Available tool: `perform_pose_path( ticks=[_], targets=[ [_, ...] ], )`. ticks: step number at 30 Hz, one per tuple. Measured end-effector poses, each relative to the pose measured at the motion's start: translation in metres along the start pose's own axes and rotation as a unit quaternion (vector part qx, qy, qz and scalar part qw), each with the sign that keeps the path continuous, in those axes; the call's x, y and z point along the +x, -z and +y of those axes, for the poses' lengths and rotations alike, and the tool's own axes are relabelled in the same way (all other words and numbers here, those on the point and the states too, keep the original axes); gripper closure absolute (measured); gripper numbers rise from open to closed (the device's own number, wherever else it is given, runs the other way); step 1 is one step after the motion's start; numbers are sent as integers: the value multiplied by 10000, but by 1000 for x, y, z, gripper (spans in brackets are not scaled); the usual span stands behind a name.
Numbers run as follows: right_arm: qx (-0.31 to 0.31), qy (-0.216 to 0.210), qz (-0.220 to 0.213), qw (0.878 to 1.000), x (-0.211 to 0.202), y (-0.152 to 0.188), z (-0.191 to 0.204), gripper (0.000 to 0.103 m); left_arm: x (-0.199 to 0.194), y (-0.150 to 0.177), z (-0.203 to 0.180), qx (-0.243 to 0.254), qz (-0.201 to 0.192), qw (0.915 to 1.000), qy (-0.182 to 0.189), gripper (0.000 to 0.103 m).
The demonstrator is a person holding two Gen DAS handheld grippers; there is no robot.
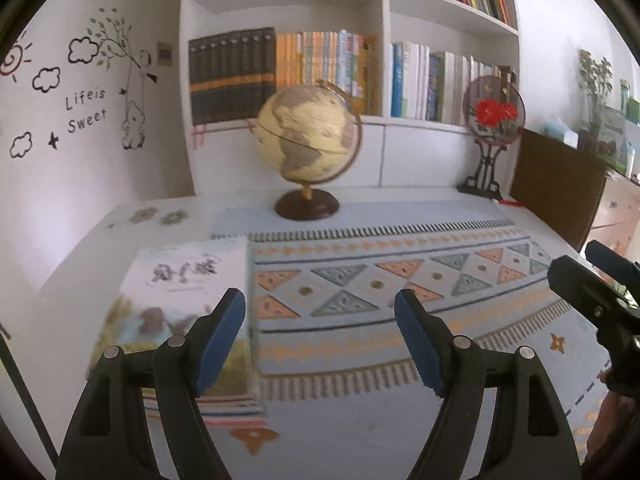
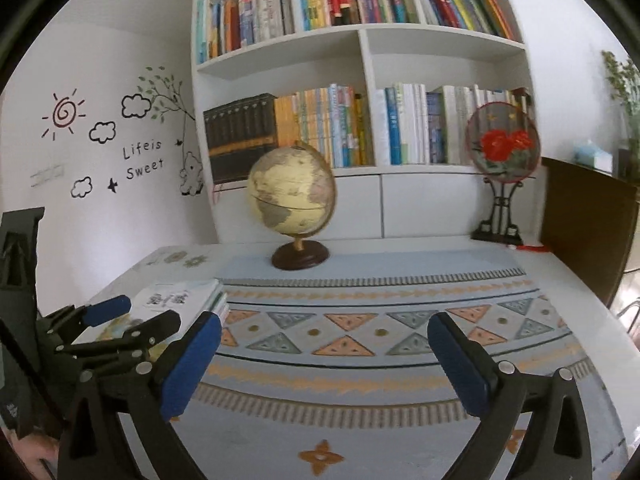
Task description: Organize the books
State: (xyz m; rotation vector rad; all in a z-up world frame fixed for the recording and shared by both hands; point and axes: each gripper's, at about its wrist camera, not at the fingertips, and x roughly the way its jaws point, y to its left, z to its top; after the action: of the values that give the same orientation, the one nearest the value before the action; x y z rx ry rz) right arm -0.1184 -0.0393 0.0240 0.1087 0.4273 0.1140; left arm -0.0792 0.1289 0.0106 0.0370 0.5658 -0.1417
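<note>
Patterned runner (image 2: pixel 360 344) lies bare right of stacked books (image 1: pixel 180 308).

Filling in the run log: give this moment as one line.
left gripper: open, empty | right gripper: open, empty | stack of books: flat on the table's left side, beside patterned mat | globe: behind mat

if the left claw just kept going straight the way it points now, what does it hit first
Probably the patterned table runner. The open, empty left claw tilts down toward it, right of the book stack. The globe stands further back along that line, but depth is hard to judge here.
</note>
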Motion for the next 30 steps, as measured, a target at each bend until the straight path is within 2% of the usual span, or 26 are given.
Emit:
perform_pose_path(
  ticks=[8, 13, 25, 30],
  targets=[
    [-44, -60, 159, 9998, 10, 16, -14, 0, 1, 17, -16, -178, 0, 9997, -176, 27],
    [-278, -159, -224, 9992, 3, 19, -8, 0, -14, 16, -14, -247, -542, 9978, -299, 27],
    [-293, -413, -91, 9987, 17, 25, 5, 0, -2, 23, -19, -109, -407, 9982, -420, 26],
    [-172, -444, -32, 9989, 23, 28, 2, 0, 4, 25, -16, -224, -299, 9989, -293, 26]
  ],
)
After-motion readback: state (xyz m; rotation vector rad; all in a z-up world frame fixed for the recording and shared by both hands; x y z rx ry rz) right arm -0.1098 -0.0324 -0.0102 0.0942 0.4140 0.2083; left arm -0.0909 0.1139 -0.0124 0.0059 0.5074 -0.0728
